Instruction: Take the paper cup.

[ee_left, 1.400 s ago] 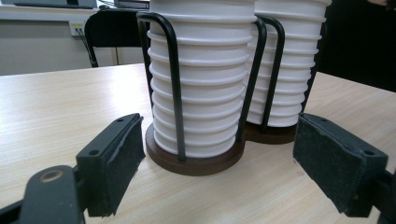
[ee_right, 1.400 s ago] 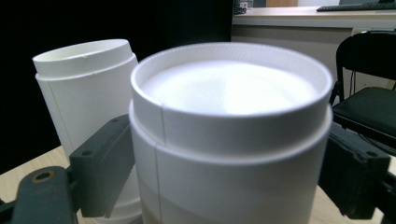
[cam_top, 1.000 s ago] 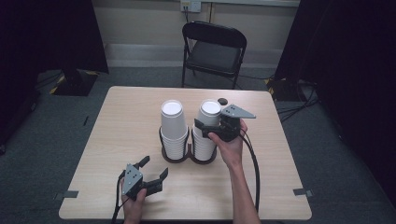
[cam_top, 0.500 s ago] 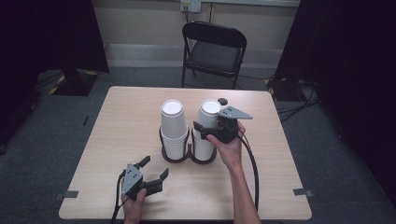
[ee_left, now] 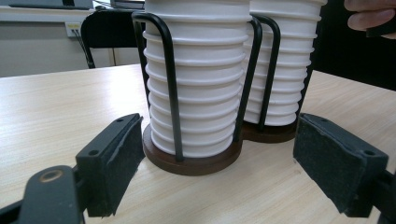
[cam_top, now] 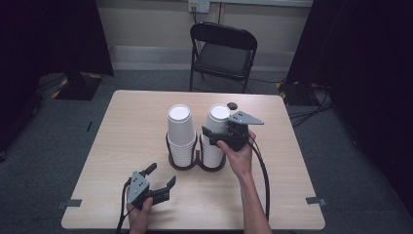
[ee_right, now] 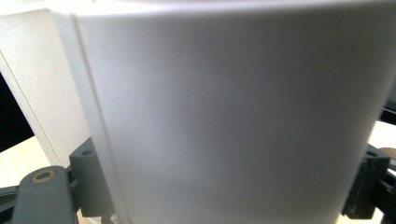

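Pale wood table [cam_top: 122,126] in a dark-curtained room, a black folding chair [cam_top: 221,51] beyond its far edge. Landmark: the black wire cup holder [cam_top: 195,158] on twin brown bases near the table's middle, carrying two stacks of white paper cups. The left stack [cam_top: 180,134] stands in the holder's left ring; the right stack [cam_top: 214,131] stands in its right ring, and its top cup is the piece being worked. The right gripper [cam_top: 210,135] is set against the upper part of the right stack, above the wire loops, on the side nearer the person. In the right gripper view the cup wall [ee_right: 233,116] sits between the pads, one pad [ee_right: 88,182] at each side; the jaws appear closed on the top cup, though the contact itself is too blurred to confirm. The left gripper [cam_top: 159,176] rests low on the table, nearer the person than the holder and a little to its left, jaws spread wide and empty, facing the left base [ee_left: 191,161]. Judgement: the step is lifting the top cup free. Doing it well likely means a light squeeze so the thin wall does not buckle, and a straight upward pull along the stack's axis. Nested cups may cling, so the lower ones could rise too. The left gripper could steady the holder's base if it starts to lift.
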### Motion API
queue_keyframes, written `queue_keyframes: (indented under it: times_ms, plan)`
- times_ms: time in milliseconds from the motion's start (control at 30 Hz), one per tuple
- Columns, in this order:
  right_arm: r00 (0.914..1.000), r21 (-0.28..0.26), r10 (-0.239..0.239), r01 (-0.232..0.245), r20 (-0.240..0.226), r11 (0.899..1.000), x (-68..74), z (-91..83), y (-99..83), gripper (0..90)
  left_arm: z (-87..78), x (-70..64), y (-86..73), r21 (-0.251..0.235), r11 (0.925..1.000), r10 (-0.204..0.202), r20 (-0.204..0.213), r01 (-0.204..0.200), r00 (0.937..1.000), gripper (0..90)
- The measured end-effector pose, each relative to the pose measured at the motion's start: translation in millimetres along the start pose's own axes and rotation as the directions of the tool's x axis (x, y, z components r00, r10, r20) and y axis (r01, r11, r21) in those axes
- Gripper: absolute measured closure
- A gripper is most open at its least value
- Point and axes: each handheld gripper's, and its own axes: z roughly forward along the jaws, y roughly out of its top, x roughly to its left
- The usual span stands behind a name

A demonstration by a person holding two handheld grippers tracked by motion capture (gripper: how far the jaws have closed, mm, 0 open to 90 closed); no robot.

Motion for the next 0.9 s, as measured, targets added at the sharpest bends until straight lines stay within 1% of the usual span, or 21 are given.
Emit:
queue_keyframes:
  times_ms: [67, 100, 200, 267, 333, 400, 467, 633, 667, 900]
  plan:
    - [1.0000, 0.000, -0.005, 0.005, 0.003, 1.000, 0.4, -0.3, 0.2, 14.2, 0.0, 0.0, 0.0, -0.001, 1.0000, 0.000, 0.000, 0.000, 1.0000, 16.0]
    - [0.9999, 0.003, -0.015, 0.015, 0.006, 1.000, 1.2, -0.6, 1.1, 14.4, 0.0, 0.0, 0.0, -0.001, 1.0000, 0.000, 0.000, 0.000, 1.0000, 15.9]
    - [0.9998, 0.008, -0.017, 0.017, 0.005, 1.000, 1.3, -0.7, 2.0, 14.5, 0.0, 0.1, -0.1, -0.001, 1.0000, 0.000, 0.001, 0.000, 1.0000, 16.0]
    - [0.9998, 0.000, -0.020, 0.020, 0.005, 1.000, 1.2, -1.4, 2.8, 14.5, 0.1, 0.0, 0.0, 0.000, 1.0000, -0.001, 0.005, 0.001, 1.0000, 16.0]
    - [0.9997, -0.024, -0.023, 0.023, 0.003, 0.999, 1.3, -4.8, 6.4, 14.6, 0.2, 0.1, 0.1, 0.003, 1.0000, -0.001, 0.010, 0.001, 1.0000, 15.7]
    - [0.9997, -0.027, -0.023, 0.023, 0.002, 0.999, 1.6, -5.7, 8.1, 14.6, 0.4, 0.3, 0.2, 0.006, 1.0000, 0.005, 0.019, -0.005, 0.9998, 15.7]
    - [0.9995, -0.039, -0.032, 0.032, -0.001, 0.999, 2.0, -8.1, 13.3, 14.5, 0.3, -0.3, 0.1, 0.004, 1.0000, 0.006, 0.008, -0.006, 0.9999, 15.7]
    - [0.9994, -0.046, -0.033, 0.033, 0.001, 0.998, 2.2, -10.9, 17.8, 14.6, 0.1, -0.4, 0.0, 0.000, 1.0000, 0.003, 0.004, -0.003, 1.0000, 16.2]
    - [0.9992, -0.048, -0.040, 0.040, 0.004, 0.998, 2.4, -11.5, 18.9, 14.6, 0.1, -0.5, 0.0, 0.001, 1.0000, 0.005, 0.003, -0.005, 1.0000, 17.5]
    - [0.9992, -0.058, -0.039, 0.039, 0.003, 0.998, 2.4, -12.7, 20.3, 14.7, -0.1, -0.5, -0.1, 0.000, 1.0000, 0.002, -0.003, -0.002, 1.0000, 17.7]
